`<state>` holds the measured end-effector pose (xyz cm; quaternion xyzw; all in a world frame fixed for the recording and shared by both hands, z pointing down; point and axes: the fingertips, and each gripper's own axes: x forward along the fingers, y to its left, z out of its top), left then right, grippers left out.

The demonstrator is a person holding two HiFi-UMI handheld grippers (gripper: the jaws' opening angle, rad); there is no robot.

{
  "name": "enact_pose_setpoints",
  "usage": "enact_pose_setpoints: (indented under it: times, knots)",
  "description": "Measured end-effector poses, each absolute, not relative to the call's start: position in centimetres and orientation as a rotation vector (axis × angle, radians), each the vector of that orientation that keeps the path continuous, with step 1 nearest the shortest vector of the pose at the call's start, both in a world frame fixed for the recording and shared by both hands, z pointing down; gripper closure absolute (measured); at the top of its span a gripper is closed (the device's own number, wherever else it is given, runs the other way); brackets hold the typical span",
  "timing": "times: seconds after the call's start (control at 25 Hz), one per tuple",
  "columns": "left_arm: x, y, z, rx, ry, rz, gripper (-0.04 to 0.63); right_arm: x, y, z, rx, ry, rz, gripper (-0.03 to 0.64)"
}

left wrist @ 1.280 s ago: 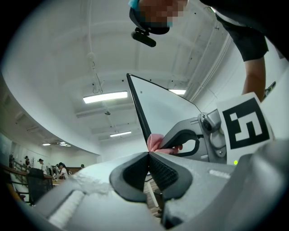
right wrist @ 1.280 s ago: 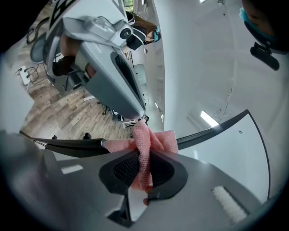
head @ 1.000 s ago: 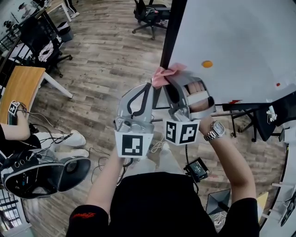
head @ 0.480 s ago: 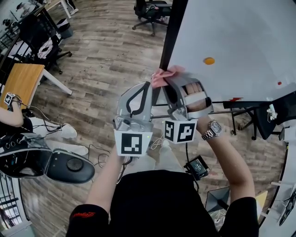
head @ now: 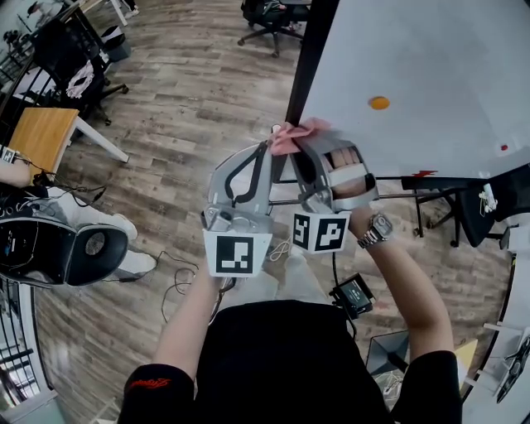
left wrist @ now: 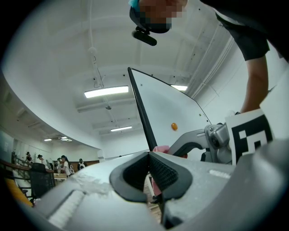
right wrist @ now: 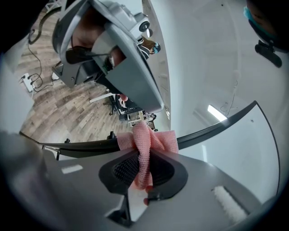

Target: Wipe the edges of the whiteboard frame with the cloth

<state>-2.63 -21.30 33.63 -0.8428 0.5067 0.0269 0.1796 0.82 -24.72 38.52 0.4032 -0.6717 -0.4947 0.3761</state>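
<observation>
A whiteboard [head: 431, 74] with a black frame edge [head: 304, 58] stands at the upper right of the head view. My right gripper [head: 300, 137] is shut on a pink cloth [head: 291, 135], which is pressed against that black edge. In the right gripper view the pink cloth [right wrist: 145, 145] bunches out of the jaws over the dark frame [right wrist: 216, 126]. My left gripper [head: 267, 151] hangs just left of the right one, shut with nothing in it. The frame edge [left wrist: 140, 110] rises past its jaws in the left gripper view, with the cloth [left wrist: 160, 149] behind.
An orange magnet [head: 378, 103] sits on the board face. Below lies a wooden floor [head: 182, 108] with office chairs [head: 269, 16], a wooden desk [head: 37, 137] at the left, cables and a small device [head: 354, 296] by my feet.
Both grippers hold nearly the same place on the frame edge. The view has shifted slightly, and a dark helmet-like object at the lower left has moved upward.
</observation>
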Motion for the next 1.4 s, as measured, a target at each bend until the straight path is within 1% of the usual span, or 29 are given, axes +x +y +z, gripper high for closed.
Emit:
enact_pose_setpoints:
  times: [0.64,0.88,1.08,1.4]
  knots:
    - [-3.3,-20.2,35.8,-2.395,1.449,0.056,0.595,0.3,-24.0,40.5,1.066,-1.764,-1.226,0.569]
    - [-1.3,-18.7,35.5,-2.383,1.429,0.048,0.595,2.0,-22.6,40.6,1.085,-1.787,-1.212,0.569]
    - [-3.0,-20.0,36.0,-2.391,1.443,0.038,0.595,0.6,-23.9,41.6,1.080,-1.793,-1.175,0.569]
    - [-2.9,-19.9,36.2,-2.394,1.452,0.034,0.595,0.8,-24.0,43.1,1.036,-1.774,-1.171,0.569]
